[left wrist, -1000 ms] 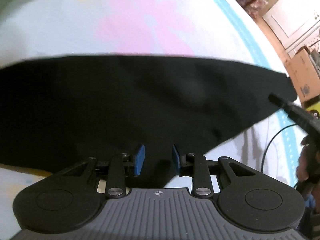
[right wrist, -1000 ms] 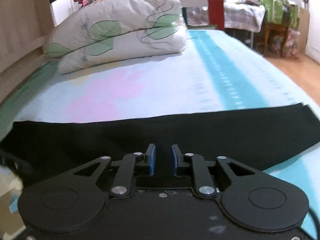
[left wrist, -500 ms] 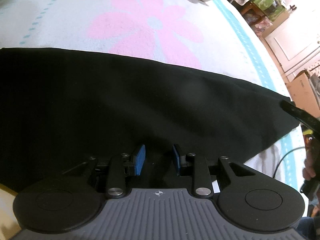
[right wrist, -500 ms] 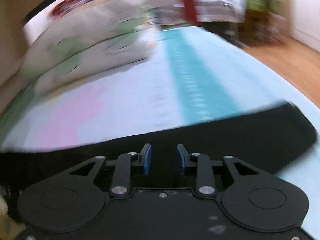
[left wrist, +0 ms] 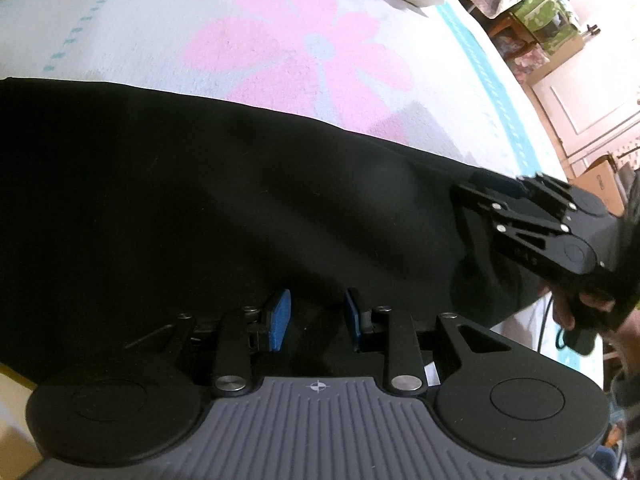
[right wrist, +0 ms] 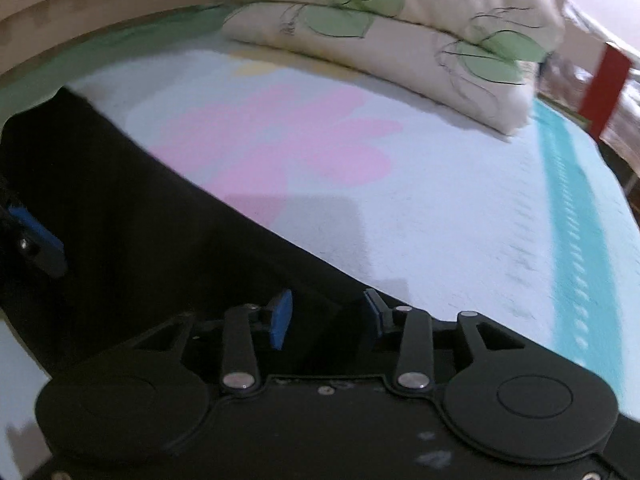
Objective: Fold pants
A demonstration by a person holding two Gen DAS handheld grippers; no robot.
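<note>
Black pants lie in a long band across the flowered bed sheet. At the near edge my left gripper is shut on a bunch of that cloth, which fills the gap between its blue pads. My right gripper rests over the right end of the pants, held by a hand. In the right wrist view the right gripper has its jaws opening, with pants cloth loose between the pads, not pressed. One blue-padded finger of the left gripper shows at the left edge.
Stacked leaf-print pillows lie at the head of the bed, against a wooden headboard. A teal stripe runs down the sheet's right side. Beyond the bed edge stand a cardboard box and a white door.
The pants have sunk from a lifted drape to lying flat. My right gripper rolled and swung in over the right end, and its jaws widened. The left grip is unchanged.
</note>
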